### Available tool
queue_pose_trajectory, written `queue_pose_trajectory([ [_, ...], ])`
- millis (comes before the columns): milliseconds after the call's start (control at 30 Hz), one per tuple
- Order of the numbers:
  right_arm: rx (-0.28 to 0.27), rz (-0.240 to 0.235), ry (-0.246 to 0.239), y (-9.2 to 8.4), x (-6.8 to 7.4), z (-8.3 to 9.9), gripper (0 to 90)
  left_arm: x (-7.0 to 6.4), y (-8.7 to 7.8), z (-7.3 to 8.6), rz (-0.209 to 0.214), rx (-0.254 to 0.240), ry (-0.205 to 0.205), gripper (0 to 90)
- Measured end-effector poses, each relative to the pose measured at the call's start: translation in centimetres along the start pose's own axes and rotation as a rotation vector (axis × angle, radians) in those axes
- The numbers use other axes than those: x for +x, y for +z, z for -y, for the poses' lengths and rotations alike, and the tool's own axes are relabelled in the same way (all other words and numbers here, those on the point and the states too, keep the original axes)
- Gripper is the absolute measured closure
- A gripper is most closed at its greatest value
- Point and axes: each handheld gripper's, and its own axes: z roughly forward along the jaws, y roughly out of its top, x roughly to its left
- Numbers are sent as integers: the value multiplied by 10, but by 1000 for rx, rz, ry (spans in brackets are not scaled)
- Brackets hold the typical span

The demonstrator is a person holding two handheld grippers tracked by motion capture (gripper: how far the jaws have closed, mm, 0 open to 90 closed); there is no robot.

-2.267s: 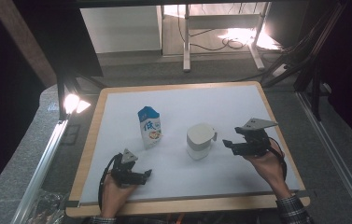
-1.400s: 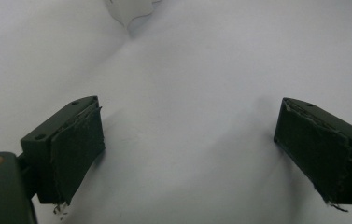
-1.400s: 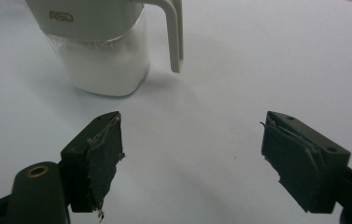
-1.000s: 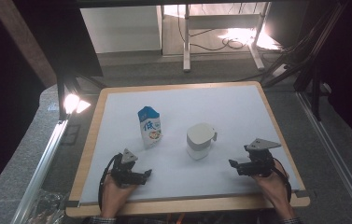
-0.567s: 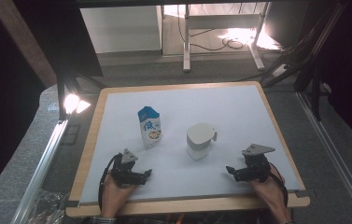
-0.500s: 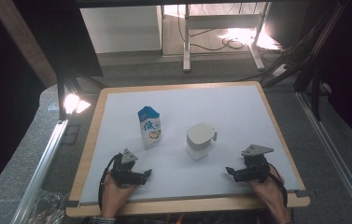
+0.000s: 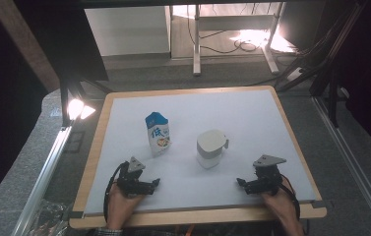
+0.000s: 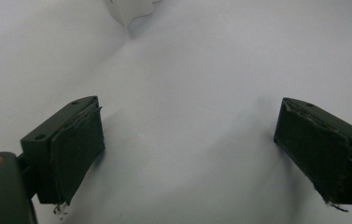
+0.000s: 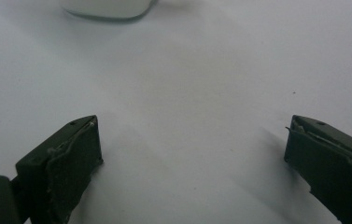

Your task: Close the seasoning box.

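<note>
At the near edge of the white surface [image 7: 252, 113], I rest my left gripper [image 7: 154, 183] and my right gripper [image 7: 242, 183] low, one toward each near corner, fingers pointing inward at one another across bare board. Both sets of fingers stand wide apart and hold nothing; in the left gripper view the black pads [image 8: 78, 149] frame only plain white, and the right gripper view shows the same. The white cup [image 7: 211, 148] stands upright near the middle of the surface, its handle turned to the right, just beyond and left of my right gripper. The blue-and-white carton [image 7: 158, 133] stands upright to the cup's left, beyond my left gripper, apart from the cup. Neither gripper touches either thing.
</note>
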Motion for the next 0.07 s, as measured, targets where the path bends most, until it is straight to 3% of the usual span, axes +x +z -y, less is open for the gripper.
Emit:
queue_pose_trajectory([
  [67,-4,4,4,0,0,1,42,0,0,0,1,2,-1,79],
])
